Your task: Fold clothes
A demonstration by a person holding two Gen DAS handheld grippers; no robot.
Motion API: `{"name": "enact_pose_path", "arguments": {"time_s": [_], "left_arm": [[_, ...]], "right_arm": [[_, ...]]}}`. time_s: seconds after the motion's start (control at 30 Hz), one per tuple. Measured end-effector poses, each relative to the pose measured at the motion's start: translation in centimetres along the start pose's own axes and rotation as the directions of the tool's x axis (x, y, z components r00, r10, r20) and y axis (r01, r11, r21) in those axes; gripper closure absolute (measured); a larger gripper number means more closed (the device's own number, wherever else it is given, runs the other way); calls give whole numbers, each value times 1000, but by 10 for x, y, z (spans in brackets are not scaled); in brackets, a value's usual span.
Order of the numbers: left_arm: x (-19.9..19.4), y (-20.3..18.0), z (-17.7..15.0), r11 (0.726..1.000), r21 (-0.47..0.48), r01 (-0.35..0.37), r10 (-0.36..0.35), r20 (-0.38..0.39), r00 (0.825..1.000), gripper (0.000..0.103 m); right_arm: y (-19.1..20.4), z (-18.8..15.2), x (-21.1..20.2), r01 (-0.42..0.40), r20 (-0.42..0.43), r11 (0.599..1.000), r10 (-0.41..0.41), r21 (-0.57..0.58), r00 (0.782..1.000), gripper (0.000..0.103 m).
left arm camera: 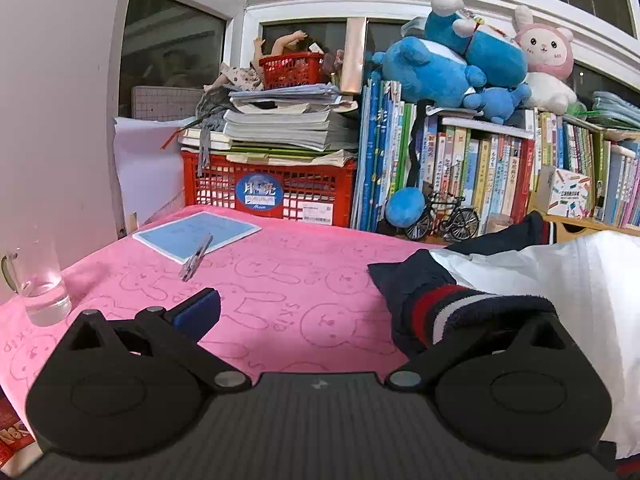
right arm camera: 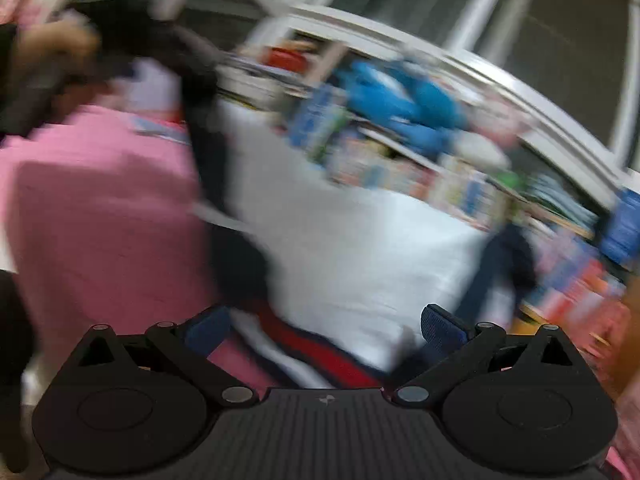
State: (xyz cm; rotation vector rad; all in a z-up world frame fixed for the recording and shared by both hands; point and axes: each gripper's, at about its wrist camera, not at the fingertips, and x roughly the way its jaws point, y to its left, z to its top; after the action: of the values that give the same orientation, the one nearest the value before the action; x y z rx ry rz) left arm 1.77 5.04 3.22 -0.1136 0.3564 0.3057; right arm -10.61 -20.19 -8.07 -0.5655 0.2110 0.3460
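A white garment with navy sleeves and red-white striped cuffs [left arm camera: 560, 280] lies on the pink cloth-covered table [left arm camera: 280, 272] at the right. My left gripper [left arm camera: 324, 312] is open; its left pad shows, its right finger is hidden under the striped cuff [left arm camera: 448, 308], which drapes over it. The right wrist view is blurred by motion. There the garment [right arm camera: 352, 248] spreads ahead, and my right gripper [right arm camera: 324, 328] is open with its striped hem [right arm camera: 320, 356] lying between the fingers. The left gripper and hand show at the upper left [right arm camera: 48, 80].
A glass mug [left arm camera: 36, 280] stands at the table's left edge. A blue booklet [left arm camera: 196, 232] with a pen [left arm camera: 196, 258] lies further back. A red crate [left arm camera: 272, 188], stacked books, bookshelves [left arm camera: 480, 176] and plush toys line the back.
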Motion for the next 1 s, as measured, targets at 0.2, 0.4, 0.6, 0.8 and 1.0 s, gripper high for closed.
{"name": "enact_pose_path", "arguments": {"time_s": [0.2, 0.4, 0.6, 0.8, 1.0], "left_arm": [[-4, 3, 8, 1000, 17, -3, 2, 18, 1000, 0], [5, 7, -6, 999, 18, 30, -29, -33, 999, 0], [10, 2, -13, 999, 33, -2, 4, -49, 999, 0], [11, 4, -15, 999, 43, -16, 19, -53, 998, 0], [18, 5, -22, 998, 52, -43, 47, -80, 996, 0]], "right_arm": [[14, 22, 44, 189, -63, 982, -188, 19, 980, 0], [-50, 17, 14, 285, -55, 935, -280, 210, 959, 0], [-87, -11, -19, 220, -14, 922, -227, 320, 974, 0], [-87, -23, -11, 369, -147, 864, -339, 342, 929, 0], [-64, -25, 0, 269, -193, 933, -227, 238, 955, 4]]}}
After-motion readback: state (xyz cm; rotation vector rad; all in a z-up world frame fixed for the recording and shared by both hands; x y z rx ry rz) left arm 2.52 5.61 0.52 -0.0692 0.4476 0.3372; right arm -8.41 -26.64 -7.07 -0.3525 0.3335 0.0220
